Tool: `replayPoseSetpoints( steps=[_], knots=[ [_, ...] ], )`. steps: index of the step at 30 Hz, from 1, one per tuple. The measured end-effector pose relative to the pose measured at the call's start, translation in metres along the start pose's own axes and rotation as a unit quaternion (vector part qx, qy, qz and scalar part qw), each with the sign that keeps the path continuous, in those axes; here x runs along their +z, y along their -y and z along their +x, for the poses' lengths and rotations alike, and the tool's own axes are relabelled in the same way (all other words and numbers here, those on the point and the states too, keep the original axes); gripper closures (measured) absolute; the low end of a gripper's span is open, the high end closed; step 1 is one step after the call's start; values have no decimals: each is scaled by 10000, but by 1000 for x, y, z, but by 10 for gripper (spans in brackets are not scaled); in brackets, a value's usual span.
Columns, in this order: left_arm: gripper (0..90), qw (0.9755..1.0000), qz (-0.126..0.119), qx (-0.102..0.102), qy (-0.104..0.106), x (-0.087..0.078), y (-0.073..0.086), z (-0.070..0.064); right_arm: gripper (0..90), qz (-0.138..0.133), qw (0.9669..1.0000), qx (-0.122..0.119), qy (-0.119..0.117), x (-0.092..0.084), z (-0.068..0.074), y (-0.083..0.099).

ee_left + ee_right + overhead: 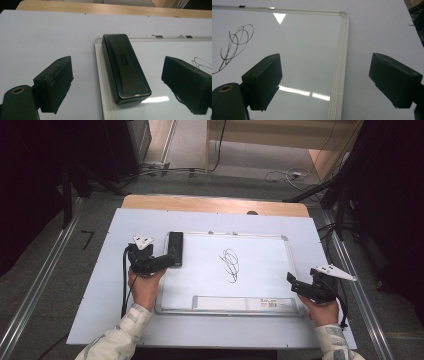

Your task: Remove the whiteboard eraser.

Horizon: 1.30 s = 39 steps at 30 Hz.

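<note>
A wooden worktop (215,204) is carrying a pale sheet (90,270) that is covering nearly all of it, leaving a strip of bare wood along the far edge. A framed whiteboard (260,285) is lying flat on the sheet, roughly in the middle. The sheet is showing on every side of the board.

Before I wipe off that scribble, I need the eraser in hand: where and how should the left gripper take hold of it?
Grip the eraser across its two long sides, near mid-length. It lies flat on the whiteboard's left edge, a long narrow block with its near end toward the left gripper. The open jaws already straddle its width, so coming straight along its length from the near end looks best.
</note>
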State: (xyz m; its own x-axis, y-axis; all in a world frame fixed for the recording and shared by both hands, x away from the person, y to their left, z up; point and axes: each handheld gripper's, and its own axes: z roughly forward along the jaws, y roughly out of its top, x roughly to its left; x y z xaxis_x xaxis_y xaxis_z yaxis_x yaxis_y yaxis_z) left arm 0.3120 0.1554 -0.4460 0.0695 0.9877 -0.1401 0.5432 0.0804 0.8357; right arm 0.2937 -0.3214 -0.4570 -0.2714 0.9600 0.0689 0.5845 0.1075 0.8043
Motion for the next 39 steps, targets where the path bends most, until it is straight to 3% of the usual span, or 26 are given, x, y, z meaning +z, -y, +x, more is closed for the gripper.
replayPoseSetpoints(
  steps=[6,14,27,33,39],
  knots=[
    [90,9999,110,34,-110,12,-4,-3,101,23,10000,-6,-19,1,0,0],
    [95,9997,198,89,-57,24,-5,-10,101,35,10000,-5,-34,1,0,0],
    [125,9996,262,-58,23,49,-9,-23,102,41,10000,14,-44,1,-1,0],
    [148,9991,376,-201,-23,64,-11,-21,103,40,10000,5,-46,1,-1,0],
    [186,9986,479,-110,-179,81,-10,-21,103,44,10000,25,-44,1,-1,0]
  ],
)
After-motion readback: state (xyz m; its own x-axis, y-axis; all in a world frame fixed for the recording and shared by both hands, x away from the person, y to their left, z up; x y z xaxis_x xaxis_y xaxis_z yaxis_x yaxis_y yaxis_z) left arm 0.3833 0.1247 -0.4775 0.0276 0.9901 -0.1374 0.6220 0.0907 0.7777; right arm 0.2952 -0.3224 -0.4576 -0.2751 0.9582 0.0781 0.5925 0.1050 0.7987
